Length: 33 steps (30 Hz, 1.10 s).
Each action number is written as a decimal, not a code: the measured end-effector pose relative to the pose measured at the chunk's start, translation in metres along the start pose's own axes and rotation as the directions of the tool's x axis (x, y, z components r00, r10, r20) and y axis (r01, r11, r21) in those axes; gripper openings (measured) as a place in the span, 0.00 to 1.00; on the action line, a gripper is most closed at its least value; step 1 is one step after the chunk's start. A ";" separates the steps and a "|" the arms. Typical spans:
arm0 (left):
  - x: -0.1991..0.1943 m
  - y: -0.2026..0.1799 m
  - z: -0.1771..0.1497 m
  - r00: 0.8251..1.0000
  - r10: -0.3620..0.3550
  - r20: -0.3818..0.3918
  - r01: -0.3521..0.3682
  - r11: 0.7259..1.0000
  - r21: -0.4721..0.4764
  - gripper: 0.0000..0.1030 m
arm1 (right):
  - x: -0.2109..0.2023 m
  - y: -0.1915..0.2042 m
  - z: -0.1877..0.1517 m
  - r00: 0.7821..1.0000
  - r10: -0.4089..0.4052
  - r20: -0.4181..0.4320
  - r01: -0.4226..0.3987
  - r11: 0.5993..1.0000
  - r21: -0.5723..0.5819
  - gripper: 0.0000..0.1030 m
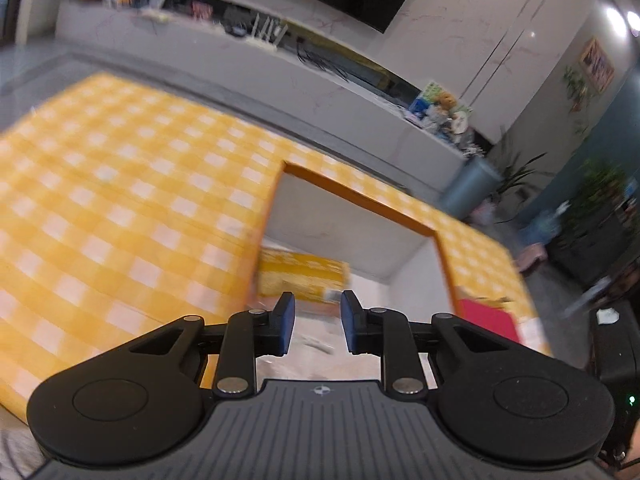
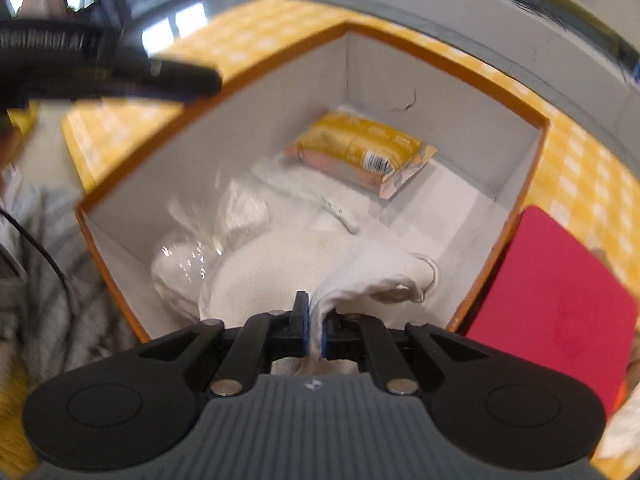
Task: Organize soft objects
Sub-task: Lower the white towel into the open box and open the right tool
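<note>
A white cloth [image 2: 320,276] low in the frame is pinched between the right gripper's [image 2: 316,330] fingers, draping into the orange-rimmed box [image 2: 448,66] beside a yellow packet [image 2: 360,152]. The left gripper [image 1: 317,322] hovers narrowly parted, empty. A red pad [image 2: 552,304] flanks the box on the checked bench [image 1: 120,184].

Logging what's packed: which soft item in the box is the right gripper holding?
The white towel, pinched at its edge by the right gripper. The yellow packet and clear bag lie untouched farther in.
</note>
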State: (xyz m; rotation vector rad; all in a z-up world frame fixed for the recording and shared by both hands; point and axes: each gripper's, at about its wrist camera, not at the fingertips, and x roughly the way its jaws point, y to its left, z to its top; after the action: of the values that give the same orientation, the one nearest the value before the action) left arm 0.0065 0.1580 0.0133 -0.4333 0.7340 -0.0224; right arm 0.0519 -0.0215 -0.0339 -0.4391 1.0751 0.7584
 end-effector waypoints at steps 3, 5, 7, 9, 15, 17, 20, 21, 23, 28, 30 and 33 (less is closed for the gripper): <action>-0.007 -0.007 0.000 0.998 0.029 0.052 -0.032 0.998 0.050 0.47 | 0.012 0.013 0.001 0.995 -0.077 -0.058 0.072 0.993 -0.097 0.03; -0.015 -0.014 -0.002 0.991 0.030 0.129 -0.043 0.994 0.098 0.69 | 0.017 0.015 0.001 0.991 -0.103 -0.084 0.092 0.988 -0.125 0.04; -0.026 -0.020 -0.005 0.974 0.039 0.225 -0.070 0.989 0.133 0.95 | 0.021 0.018 0.001 0.987 -0.129 -0.099 0.114 0.983 -0.145 0.05; -0.036 -0.025 -0.007 0.949 0.068 0.307 -0.119 0.982 0.150 0.95 | 0.023 0.020 0.002 0.980 -0.169 -0.101 0.152 0.976 -0.159 0.07; -0.039 -0.027 -0.008 0.920 0.138 0.367 -0.208 0.965 0.159 1.00 | 0.006 0.024 0.004 0.958 -0.285 -0.024 0.278 0.947 -0.159 0.78; -0.039 -0.025 -0.009 0.897 0.186 0.400 -0.254 0.959 0.125 1.00 | -0.006 0.021 0.005 0.964 -0.264 0.031 0.266 0.950 -0.165 0.89; -0.044 -0.018 -0.010 0.852 0.244 0.464 -0.315 0.946 0.081 1.00 | -0.023 0.014 0.012 0.974 -0.221 0.042 0.224 0.966 -0.126 0.96; -0.045 -0.017 -0.008 0.844 0.253 0.473 -0.323 0.944 0.071 1.00 | -0.028 0.013 0.015 0.974 -0.221 0.056 0.226 0.967 -0.119 0.96; -0.047 -0.013 -0.005 0.840 0.265 0.474 -0.323 0.945 0.045 1.00 | -0.036 0.013 0.022 0.965 -0.235 0.114 0.249 0.961 -0.122 0.96; -0.046 -0.007 -0.002 0.852 0.256 0.457 -0.295 0.955 0.015 1.00 | -0.031 0.009 0.054 0.940 -0.240 0.240 0.266 0.961 -0.079 0.78; -0.047 -0.006 -0.003 0.847 0.257 0.465 -0.302 0.953 0.024 1.00 | -0.015 0.006 0.070 0.949 -0.214 0.234 0.239 0.967 -0.084 0.72; -0.044 -0.005 -0.003 0.860 0.240 0.451 -0.293 0.955 0.050 1.00 | 0.018 0.006 0.087 0.952 -0.211 0.223 0.246 0.959 -0.142 0.74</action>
State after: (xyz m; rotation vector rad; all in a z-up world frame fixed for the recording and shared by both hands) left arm -0.0279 0.1598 0.0410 -0.2066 0.3339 0.2870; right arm 0.1061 0.0462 -0.0122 -0.6053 0.7528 0.6734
